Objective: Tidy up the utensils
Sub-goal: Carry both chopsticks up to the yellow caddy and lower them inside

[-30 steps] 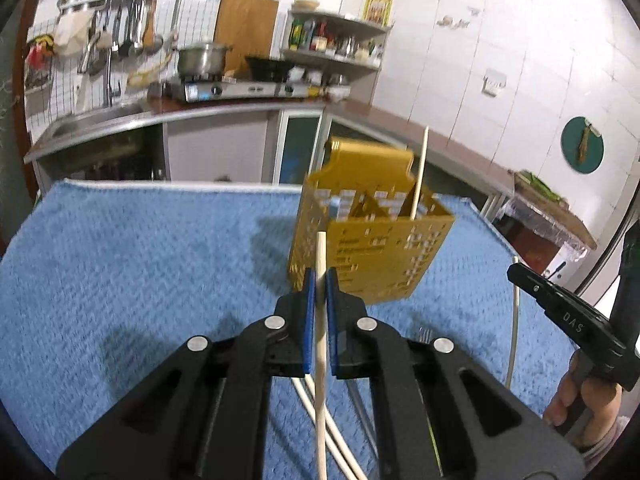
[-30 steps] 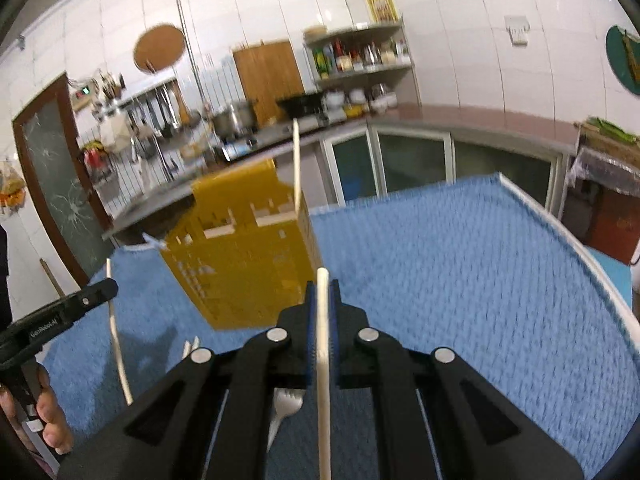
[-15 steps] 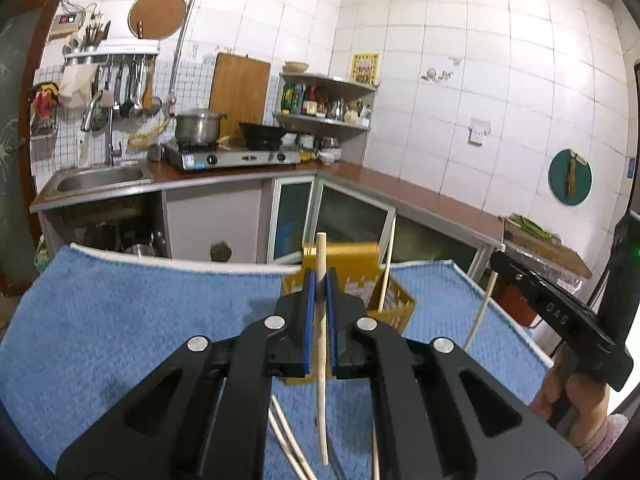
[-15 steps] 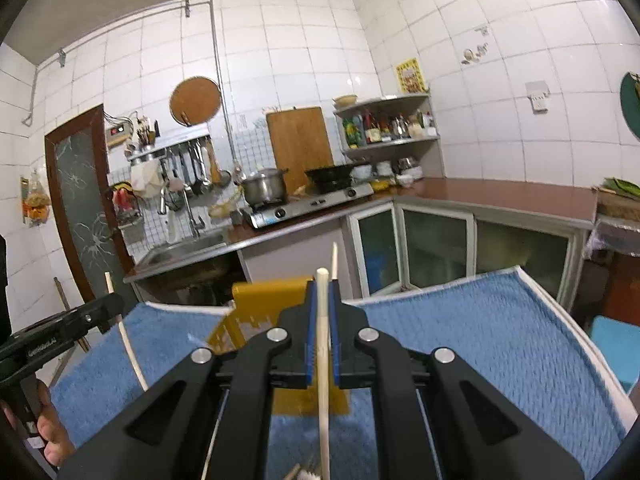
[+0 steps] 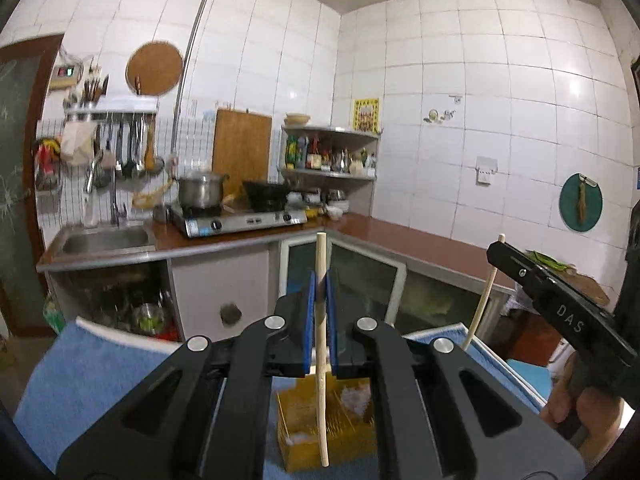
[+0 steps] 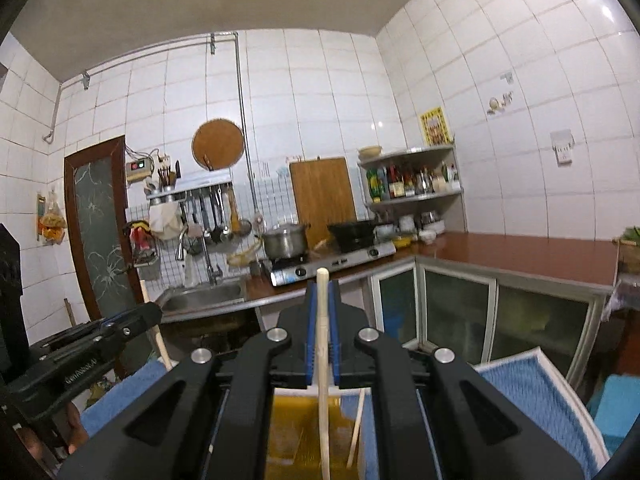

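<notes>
Left gripper (image 5: pixel 320 292) clamps a chopstick (image 5: pixel 322 380) upright over the yellow basket (image 5: pixel 304 440) on the blue mat (image 5: pixel 80 392); right gripper (image 6: pixel 322 300) pinches another chopstick (image 6: pixel 324 400) above it.

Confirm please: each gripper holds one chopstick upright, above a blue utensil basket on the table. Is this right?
One thing is wrong: the utensil basket is yellow, not blue; the left wrist view shows it. The blue is the table cloth. Left gripper and right gripper each hold one chopstick upright.

Two hand-held grippers (image 5: pixel 319 300), three chopsticks (image 6: pixel 323 380), one yellow basket (image 5: pixel 344 432).
</notes>
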